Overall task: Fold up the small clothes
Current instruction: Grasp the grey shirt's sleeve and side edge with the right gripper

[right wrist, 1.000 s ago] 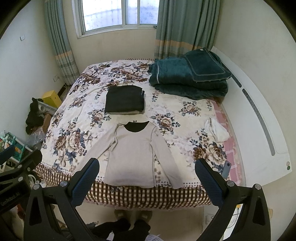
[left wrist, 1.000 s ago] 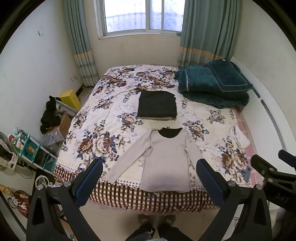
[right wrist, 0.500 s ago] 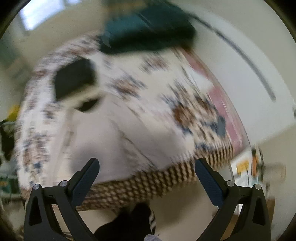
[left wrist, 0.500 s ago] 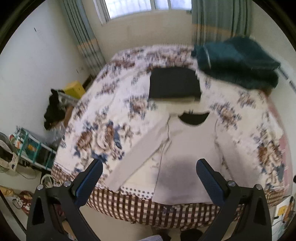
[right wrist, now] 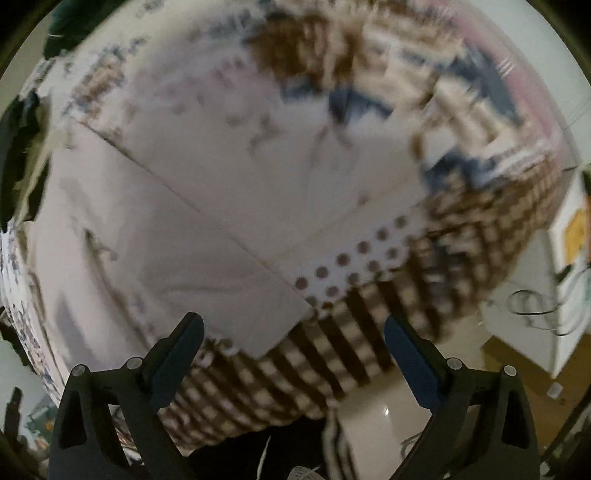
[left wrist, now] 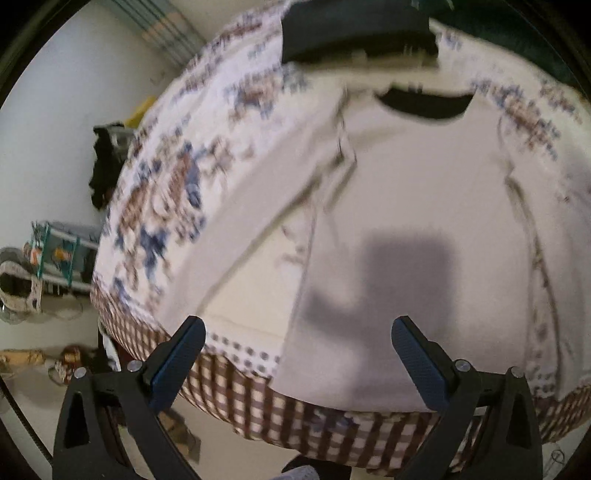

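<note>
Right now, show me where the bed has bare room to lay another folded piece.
Bare floral bedspread lies left of the beige top, between its left sleeve and the bed's left edge. Crowded: the dark folded stack sits just beyond the collar, and the top spreads across the near middle.

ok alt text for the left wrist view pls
A beige long-sleeved top lies flat on a floral bedspread, its hem at the bed's near edge, seen through the open left gripper, which holds nothing. A folded dark garment lies beyond the collar; the image is motion-blurred.
</note>
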`<state>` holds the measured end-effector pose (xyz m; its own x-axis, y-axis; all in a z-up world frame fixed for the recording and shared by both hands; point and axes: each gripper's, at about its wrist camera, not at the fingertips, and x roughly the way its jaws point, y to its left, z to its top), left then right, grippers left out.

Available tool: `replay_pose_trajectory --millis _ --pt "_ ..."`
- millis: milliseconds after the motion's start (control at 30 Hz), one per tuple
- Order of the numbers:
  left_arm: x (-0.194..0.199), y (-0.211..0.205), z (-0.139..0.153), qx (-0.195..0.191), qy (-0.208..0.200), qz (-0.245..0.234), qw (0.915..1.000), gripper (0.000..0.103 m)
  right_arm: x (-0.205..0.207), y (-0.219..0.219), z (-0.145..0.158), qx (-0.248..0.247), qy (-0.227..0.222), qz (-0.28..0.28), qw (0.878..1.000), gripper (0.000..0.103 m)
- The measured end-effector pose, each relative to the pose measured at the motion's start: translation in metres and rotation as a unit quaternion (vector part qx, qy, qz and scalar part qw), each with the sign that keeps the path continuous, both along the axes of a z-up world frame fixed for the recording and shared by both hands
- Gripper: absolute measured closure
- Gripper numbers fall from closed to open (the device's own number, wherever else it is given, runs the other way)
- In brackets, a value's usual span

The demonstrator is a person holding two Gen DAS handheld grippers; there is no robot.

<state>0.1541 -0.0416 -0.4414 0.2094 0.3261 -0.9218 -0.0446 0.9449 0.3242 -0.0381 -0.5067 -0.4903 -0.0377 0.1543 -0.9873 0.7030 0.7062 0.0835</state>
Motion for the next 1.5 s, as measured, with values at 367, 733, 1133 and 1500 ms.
replay_pose_trajectory --millis 367,733,1133,1500 --pt "-0.006 -0.024 -0.07 -0.011 0.049 0.004 0.9987 0.0 -0.024 -0.018 -0.053 0.066 -0.044 -0.053 0.995 0.095" --pt "0.003 -0.03 -0.077 -0.031 0.046 -0.002 0.9985 0.0 -0.038 -0.09 -0.056 0.057 -0.053 -0.042 0.996 0.086" --pt "-0.004 0.002 -0.087 -0.037 0.055 0.012 0.9977 0.0 -0.066 -0.119 -0.139 0.118 -0.133 -0.255 0.951 0.044" --pt "-0.008 0.092 -0.068 -0.021 0.022 0.078 0.9965 0.0 0.099 0.085 -0.042 0.043 -0.16 0.05 0.985 0.1"
